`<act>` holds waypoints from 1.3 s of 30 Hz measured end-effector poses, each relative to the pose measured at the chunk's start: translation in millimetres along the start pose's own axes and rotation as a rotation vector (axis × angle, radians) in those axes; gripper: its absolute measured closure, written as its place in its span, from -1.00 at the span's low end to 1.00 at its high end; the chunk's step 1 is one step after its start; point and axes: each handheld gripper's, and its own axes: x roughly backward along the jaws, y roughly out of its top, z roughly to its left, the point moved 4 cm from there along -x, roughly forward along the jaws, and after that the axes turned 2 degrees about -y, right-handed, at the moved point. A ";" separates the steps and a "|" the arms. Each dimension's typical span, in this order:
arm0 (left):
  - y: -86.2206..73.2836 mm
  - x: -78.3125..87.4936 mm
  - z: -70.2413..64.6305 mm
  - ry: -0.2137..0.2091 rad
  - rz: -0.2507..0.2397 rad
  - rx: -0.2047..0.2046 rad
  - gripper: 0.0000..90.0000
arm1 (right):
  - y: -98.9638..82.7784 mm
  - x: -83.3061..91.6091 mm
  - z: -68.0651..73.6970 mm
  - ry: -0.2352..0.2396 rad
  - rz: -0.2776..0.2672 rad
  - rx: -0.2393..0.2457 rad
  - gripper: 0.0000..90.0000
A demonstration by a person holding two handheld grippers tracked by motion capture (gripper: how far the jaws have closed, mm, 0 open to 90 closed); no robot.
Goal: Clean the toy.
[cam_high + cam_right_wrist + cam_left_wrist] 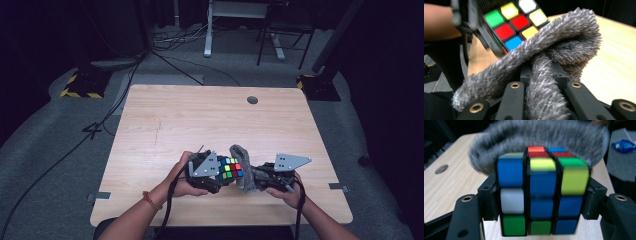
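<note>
High view: left tool [221, 176] clamps the cube [230, 169] just above the desk [200, 120], near its front edge. Right tool [256, 175] pinches a grey cloth [245, 167], pressed against the cube.

Cube [229, 170] near the table's [165, 130] front edge, cloth [245, 172] just right of it, apparently touching, grommet hole [252, 100] far behind
</note>
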 end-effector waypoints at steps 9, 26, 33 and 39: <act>4.0 2.4 -1.1 -0.007 -0.024 0.009 -0.26 | 0.6 -2.2 4.1 -0.027 0.021 0.041 0.69; 2.0 1.6 -0.5 0.006 -0.001 -0.016 -0.26 | 4.2 1.6 3.7 -0.017 0.011 0.029 0.69; -11.2 -0.8 9.7 0.034 0.076 0.000 -0.26 | 4.8 17.3 -6.0 -0.083 0.051 0.083 0.68; -33.5 3.5 20.7 0.041 0.120 0.065 -0.26 | -19.1 19.6 -24.4 -0.177 0.230 0.091 0.67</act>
